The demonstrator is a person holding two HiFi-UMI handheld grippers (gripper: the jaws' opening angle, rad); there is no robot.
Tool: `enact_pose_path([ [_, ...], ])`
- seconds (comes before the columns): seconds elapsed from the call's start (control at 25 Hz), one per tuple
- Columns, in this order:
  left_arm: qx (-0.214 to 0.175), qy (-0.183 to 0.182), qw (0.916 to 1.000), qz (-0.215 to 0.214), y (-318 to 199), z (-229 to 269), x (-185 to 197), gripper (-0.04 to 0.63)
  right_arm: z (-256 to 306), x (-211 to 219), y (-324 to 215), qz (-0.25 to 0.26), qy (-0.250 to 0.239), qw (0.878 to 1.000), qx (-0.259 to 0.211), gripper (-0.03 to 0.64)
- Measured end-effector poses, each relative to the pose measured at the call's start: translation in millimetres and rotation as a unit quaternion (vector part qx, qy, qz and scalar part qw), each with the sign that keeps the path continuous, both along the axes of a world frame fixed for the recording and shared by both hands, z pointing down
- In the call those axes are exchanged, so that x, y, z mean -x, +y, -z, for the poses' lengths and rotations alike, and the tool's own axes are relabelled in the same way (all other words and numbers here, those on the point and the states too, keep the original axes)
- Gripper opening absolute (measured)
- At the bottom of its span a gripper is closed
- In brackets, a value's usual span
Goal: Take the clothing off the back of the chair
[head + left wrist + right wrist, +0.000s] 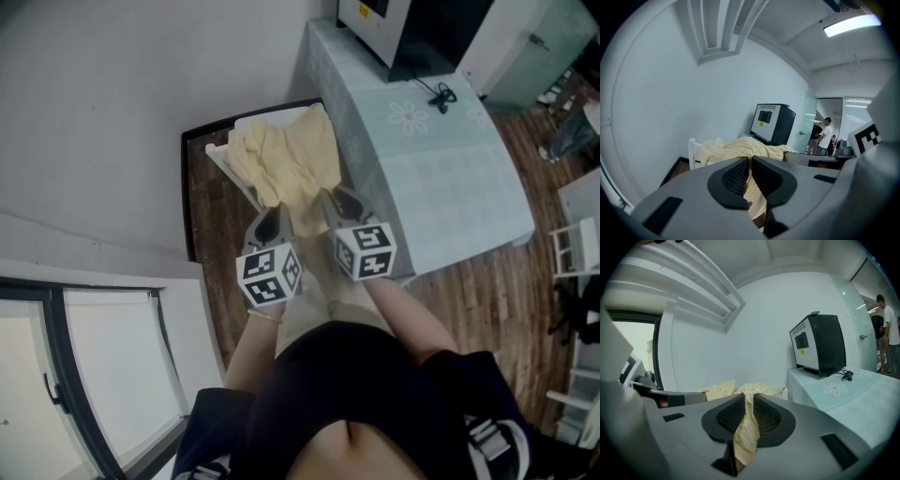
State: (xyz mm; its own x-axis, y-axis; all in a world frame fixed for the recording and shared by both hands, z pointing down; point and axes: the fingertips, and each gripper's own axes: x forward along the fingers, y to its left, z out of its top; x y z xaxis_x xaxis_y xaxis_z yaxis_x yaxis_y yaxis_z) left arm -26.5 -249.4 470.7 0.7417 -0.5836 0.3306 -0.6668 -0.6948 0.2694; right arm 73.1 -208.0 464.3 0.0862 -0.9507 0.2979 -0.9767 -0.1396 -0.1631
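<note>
Presently pinching yellow checked clothing (pixel 286 159) in left gripper (pixel 272 220) and right gripper (pixel 337 202), side by side, far end draped over white chair (pixel 692 149) beside covered surface (pixel 441 178).

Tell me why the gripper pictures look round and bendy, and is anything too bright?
Left gripper view: a wide lens bends the wall into a curve with dark corners, and the ceiling light glares white. Right gripper view: the same round bending; the window at left is washed out. Head view: lines stay straighter and it looks dimmer.
</note>
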Motion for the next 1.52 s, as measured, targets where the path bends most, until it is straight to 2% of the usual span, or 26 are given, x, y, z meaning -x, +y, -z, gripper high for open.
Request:
enact_pose_path([
  [0.84,-0.029,0.025,0.9992,0.015,78.0,25.9,21.6,0.020,26.9,37.8,77.8,0.025,0.016,0.999,-0.037,0.066],
  [1.12,-0.031,0.022,0.9990,0.022,94.1,28.9,30.4,0.020,26.7,47.7,91.6,0.034,0.013,0.999,-0.038,0.066],
  [1.32,-0.028,0.018,0.9991,0.027,96.6,24.8,36.5,0.020,15.0,49.6,94.0,0.038,0.003,0.999,-0.021,0.066],
  [1.52,-0.025,0.020,0.9991,0.028,96.9,22.6,38.7,0.020,11.0,55.5,100.0,0.045,0.016,0.999,-0.017,0.066],
])
